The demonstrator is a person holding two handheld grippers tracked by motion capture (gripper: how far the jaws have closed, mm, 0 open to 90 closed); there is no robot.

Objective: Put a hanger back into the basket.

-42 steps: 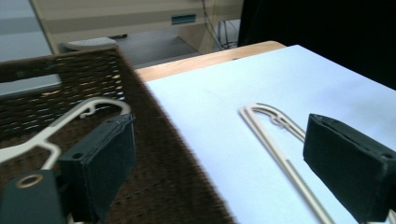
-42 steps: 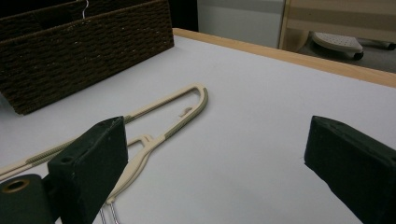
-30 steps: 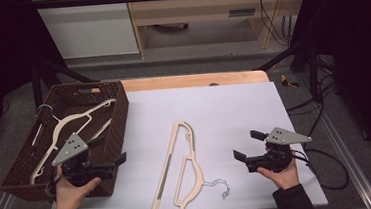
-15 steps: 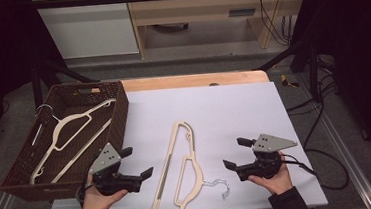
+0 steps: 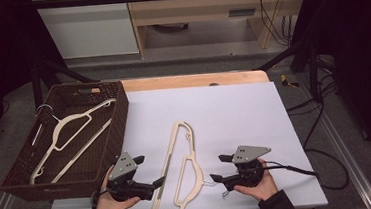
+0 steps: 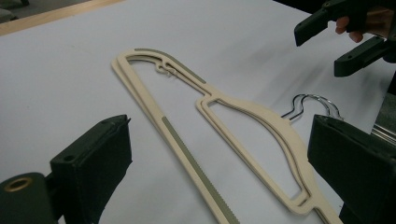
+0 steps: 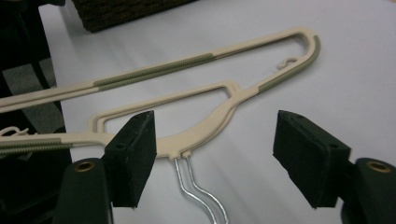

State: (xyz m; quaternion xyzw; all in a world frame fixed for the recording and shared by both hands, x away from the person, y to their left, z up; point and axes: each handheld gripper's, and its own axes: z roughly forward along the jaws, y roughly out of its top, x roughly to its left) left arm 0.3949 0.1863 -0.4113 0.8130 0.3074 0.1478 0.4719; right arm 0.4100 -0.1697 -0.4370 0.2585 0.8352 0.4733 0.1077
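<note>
Two cream plastic hangers with metal hooks (image 5: 183, 165) lay stacked flat on the white table sheet (image 5: 234, 110), near its front edge at about 6 o'clock on the high view, their hooks (image 5: 211, 184) pointing toward 4 o'clock. The stacking, plain in the left gripper view (image 6: 261, 121), judged from the doubled outline, suggested that they were meant to be taken as a pair or parted.

The left gripper (image 5: 155, 183) sat at 7 o'clock beside the long trouser bar, its jaws spread wide and pinching nothing; in its own view the bar and the shoulder ran between the two pads. The right gripper (image 5: 219, 168) sat at 5 o'clock, just beside the hooks. Its jaws had just been closing but stood apart, with the neck of the hangers (image 7: 187, 140) and the wire hooks (image 7: 198, 191) between them and no pad pressing. Approach from opposite sides appeared chosen so that each end of the long, springy frame could be held level.

A third hanger (image 5: 70, 133) already lay in the brown wicker basket (image 5: 119, 114) at 9 o'clock, probably the destination, open-topped and close to the left hand (image 5: 112, 206).
</note>
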